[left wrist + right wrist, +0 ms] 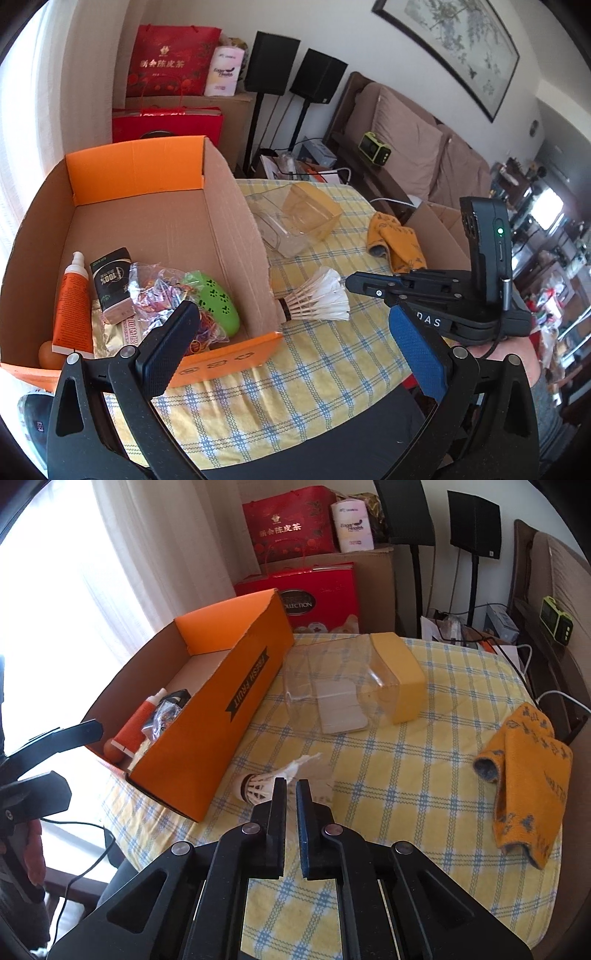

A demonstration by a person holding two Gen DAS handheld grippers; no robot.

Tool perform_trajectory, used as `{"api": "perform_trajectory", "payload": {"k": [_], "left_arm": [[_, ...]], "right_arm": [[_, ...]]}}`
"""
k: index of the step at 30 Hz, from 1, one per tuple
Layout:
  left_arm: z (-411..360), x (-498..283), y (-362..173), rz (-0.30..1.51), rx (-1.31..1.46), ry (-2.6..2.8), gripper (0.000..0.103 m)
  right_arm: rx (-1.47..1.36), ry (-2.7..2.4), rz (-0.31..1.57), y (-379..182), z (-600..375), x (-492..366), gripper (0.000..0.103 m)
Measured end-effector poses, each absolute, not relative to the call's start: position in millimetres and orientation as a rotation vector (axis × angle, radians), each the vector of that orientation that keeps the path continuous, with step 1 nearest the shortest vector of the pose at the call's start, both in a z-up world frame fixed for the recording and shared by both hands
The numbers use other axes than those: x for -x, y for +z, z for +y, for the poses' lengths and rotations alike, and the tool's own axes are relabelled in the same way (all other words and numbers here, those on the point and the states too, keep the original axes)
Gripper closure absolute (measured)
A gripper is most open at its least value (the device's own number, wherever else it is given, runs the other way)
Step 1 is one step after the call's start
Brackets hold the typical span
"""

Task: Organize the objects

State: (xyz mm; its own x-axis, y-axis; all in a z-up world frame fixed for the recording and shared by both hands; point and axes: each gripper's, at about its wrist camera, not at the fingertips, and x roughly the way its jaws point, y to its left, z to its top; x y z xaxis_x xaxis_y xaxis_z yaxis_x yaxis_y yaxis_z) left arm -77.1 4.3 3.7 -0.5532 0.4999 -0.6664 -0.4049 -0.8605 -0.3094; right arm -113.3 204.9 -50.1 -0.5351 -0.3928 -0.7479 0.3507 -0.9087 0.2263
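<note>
An orange cardboard box stands on the left of the table. It holds an orange tube, a black carton, a bag of rubber bands and a green case. A white feather shuttlecock hangs beside the box wall. My right gripper is shut on the shuttlecock's feathers. My left gripper is open and empty at the box's near corner.
A clear plastic jar with a yellow lid lies on its side on the checked tablecloth. A yellow sock lies at the right. Red gift bags, speakers and a sofa stand behind.
</note>
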Motion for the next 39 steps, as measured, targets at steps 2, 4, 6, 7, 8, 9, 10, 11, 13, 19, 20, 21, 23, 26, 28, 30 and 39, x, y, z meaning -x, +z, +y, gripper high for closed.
{"api": "perform_trajectory", "payload": {"k": [2,4,6,7,8,9,10,11,13,19,20,21,23,26,28,30,39], "left_arm": [[14.2,73.0,3.6,-0.132,1.067,2.363,0.0],[24.2,69.4,2.8,-0.101,1.062,2.341,0.0],[34.2,65.3,1.9,-0.061,1.058,2.328,0.001],[38.9,63.7,1.6,-0.041,1.055,2.321,0.001],[44.1,61.9,1.5,-0.016,1.05,2.313,0.001],[48.4,60.6,1.3,0.006,1.046,2.308,0.001],[52.2,59.7,0.9,0.023,1.044,2.303,0.001],[55.8,58.3,0.2,0.034,1.044,2.296,0.001],[60.8,58.0,-2.2,0.038,1.05,2.279,0.001],[65.6,54.8,-8.9,0.057,1.067,2.263,0.001],[65.2,54.7,-10.1,0.061,1.07,2.261,0.001],[64.7,54.8,-10.9,0.066,1.074,2.263,0.001],[62.9,53.9,-12.4,0.079,1.079,2.268,0.001],[60.1,51.7,-12.7,0.069,1.085,2.256,0.001],[60.2,48.6,-12.3,0.085,1.081,2.258,0.001],[59.9,46.5,-12.9,0.104,1.079,2.256,0.001],[62.5,42.8,-19.7,0.148,1.092,2.24,0.001]], "right_arm": [[-1.212,-2.453,-0.068,-50.3,214.0,111.4,0.099],[-1.221,-2.467,-0.071,-51.2,222.4,109.2,0.099],[-1.228,-2.484,-0.083,-50.9,230.0,106.6,0.098],[-1.231,-2.497,-0.086,-49.9,233.5,105.2,0.097],[-1.233,-2.508,-0.086,-48.9,236.9,103.4,0.095],[-1.23,-2.516,-0.089,-47.7,240.2,101.6,0.095],[-1.226,-2.518,-0.098,-46.3,243.5,100.2,0.095],[-1.222,-2.512,-0.104,-45.4,245.3,99.4,0.095],[-1.217,-2.505,-0.103,-44.8,245.3,98.6,0.095],[-1.195,-2.438,-0.107,-49.7,227.9,101.5,0.073],[-1.191,-2.426,-0.108,-51.1,223.1,103.0,0.072],[-1.191,-2.413,-0.108,-52.7,218.8,104.9,0.073],[-1.196,-2.396,-0.116,-55.8,211.5,109.6,0.073],[-1.205,-2.354,-0.139,-61.0,203.9,117.2,0.073],[-1.215,-2.342,-0.121,-63.9,196.8,121.1,0.072],[-1.223,-2.329,-0.109,-67.3,190.9,123.6,0.072],[-1.266,-2.291,-0.083,-82.8,175.7,131.5,0.092]]}}
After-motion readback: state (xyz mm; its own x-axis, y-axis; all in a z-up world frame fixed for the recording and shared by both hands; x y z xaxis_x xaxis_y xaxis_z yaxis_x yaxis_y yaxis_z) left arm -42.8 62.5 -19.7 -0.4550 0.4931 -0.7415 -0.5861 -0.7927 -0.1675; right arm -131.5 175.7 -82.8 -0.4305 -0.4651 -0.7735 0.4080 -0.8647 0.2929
